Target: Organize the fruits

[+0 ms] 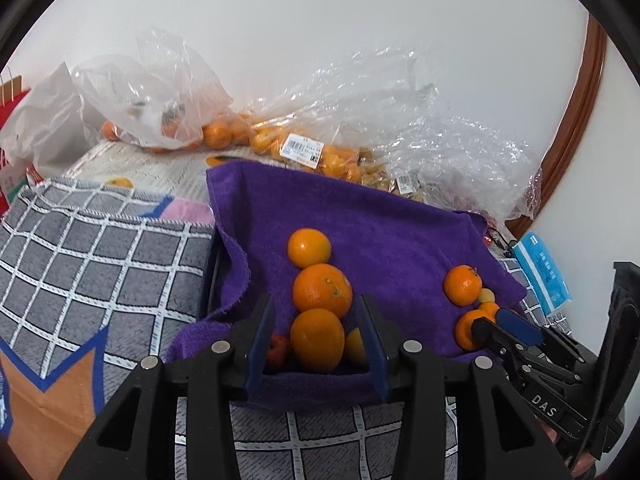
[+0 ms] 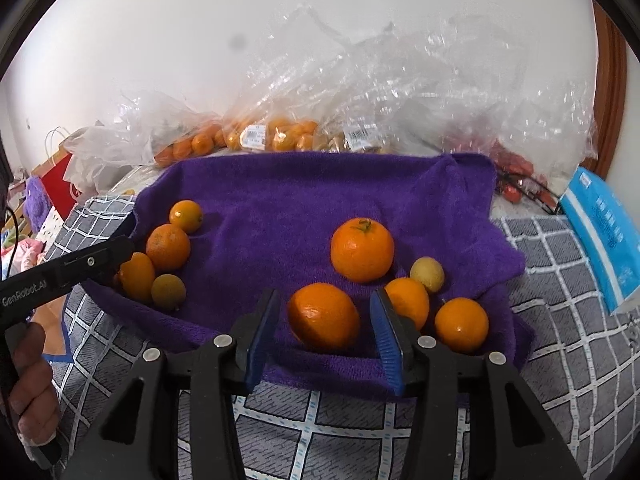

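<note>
Your right tool point(image 2: 324, 340) stands open astride an orange point(image 2: 323, 316) near the front edge of the purple towel point(image 2: 280, 208); pads clear of it, its long axis slanting left-to-right. Your left tool point(image 1: 316, 340) also stands open, flanking the nearest orange point(image 1: 317, 340) of a three-fruit column on the towel's left side, untouched.

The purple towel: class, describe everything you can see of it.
The purple towel is a deep violet, fluffy terry cloth spread over a grey checked blanket, its far edge raised and its corners rumpled. Two clusters of oranges and smaller yellowish fruits rest on it. Clear fruit bags lie behind it.
</note>
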The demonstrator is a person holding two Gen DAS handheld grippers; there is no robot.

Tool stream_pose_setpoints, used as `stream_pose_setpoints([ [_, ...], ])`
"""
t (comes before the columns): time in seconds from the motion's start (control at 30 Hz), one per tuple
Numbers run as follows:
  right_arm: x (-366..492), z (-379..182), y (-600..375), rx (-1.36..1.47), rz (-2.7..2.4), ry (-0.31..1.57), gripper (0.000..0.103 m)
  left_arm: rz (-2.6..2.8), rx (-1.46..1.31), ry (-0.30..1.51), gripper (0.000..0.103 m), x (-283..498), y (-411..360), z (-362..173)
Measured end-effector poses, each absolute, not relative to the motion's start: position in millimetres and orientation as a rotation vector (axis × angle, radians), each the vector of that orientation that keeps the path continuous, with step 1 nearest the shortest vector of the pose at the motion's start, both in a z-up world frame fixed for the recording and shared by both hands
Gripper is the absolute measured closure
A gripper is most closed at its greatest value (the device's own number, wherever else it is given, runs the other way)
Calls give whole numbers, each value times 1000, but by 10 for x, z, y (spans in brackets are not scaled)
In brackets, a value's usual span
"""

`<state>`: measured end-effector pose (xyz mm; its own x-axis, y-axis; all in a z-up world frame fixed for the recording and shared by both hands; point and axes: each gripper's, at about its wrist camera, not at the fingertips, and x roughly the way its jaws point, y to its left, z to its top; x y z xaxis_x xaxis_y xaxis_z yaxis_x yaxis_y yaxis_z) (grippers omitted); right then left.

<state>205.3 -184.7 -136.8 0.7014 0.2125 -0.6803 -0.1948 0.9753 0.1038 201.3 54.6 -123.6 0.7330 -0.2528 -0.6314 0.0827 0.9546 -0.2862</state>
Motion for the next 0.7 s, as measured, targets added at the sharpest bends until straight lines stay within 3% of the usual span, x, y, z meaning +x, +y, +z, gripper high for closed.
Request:
stream_pose_setpoints([
  [0.1,1987,-1257,-1825,12,208,733,52,-166,-172,671,61,1926,492,-1110],
  [0.23,1788,-1035,-1772,-4,212,761,52,-156,-88,610,52,1658,413,-846],
  [0.27,1716,-977,-1760,-19,201,751,52,-166,-99,610,47,1607,416,-804],
  [0.7,908,-394,-2018,88,49,822,48,-145,-53,659,31,816,374,-402],
])
